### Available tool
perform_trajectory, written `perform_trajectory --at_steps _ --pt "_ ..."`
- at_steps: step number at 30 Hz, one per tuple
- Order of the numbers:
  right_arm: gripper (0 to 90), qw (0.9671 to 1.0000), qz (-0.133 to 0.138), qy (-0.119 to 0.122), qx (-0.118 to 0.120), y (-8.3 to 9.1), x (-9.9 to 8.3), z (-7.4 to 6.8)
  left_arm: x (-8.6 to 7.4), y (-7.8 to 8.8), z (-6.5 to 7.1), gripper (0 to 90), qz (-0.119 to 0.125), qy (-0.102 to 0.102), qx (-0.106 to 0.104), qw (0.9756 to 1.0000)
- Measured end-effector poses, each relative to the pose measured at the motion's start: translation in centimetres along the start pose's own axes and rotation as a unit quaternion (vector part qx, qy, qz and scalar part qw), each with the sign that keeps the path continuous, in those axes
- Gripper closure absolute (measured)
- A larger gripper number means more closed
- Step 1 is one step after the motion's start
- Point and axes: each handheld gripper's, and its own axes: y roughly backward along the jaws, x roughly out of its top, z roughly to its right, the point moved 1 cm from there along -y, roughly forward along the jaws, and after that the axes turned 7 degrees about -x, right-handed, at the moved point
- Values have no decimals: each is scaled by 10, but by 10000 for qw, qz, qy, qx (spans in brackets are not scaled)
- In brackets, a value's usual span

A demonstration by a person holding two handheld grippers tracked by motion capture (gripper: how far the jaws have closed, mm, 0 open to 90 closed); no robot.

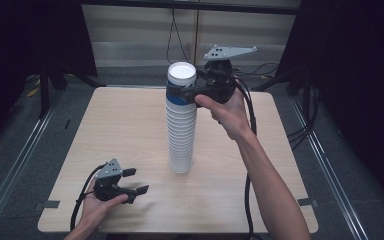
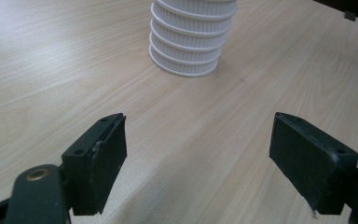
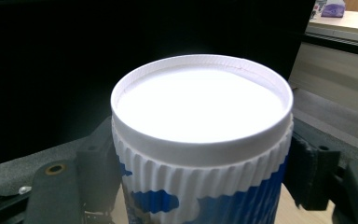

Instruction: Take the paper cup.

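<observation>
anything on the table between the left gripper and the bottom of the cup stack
Nothing. In the left gripper view, only bare wooden table lies between the open left gripper and the base of the cup stack; the high view agrees.

A pale wooden desk (image 1: pixel 130 130) stands on grey floor (image 1: pixel 25 150). Black cables (image 1: pixel 177 35) hang against the far wall (image 1: pixel 130 30).

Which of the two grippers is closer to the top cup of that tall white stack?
The right. The right gripper has its jaws on either side of the ribbed white-and-blue top paper cup, gripping it. The left gripper rests low near the table's front edge, open, apart from the stack.
</observation>
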Motion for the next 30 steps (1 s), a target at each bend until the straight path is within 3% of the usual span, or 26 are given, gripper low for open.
perform_trajectory --at_steps 26,30 --pt "264 9980 625 -129 26 16 14 1 0 0 -1 190 37 26 -32 10000" --pt "267 9957 915 -165 -46 21 18 1 0 0 -1 188 44 31 -17 10000"
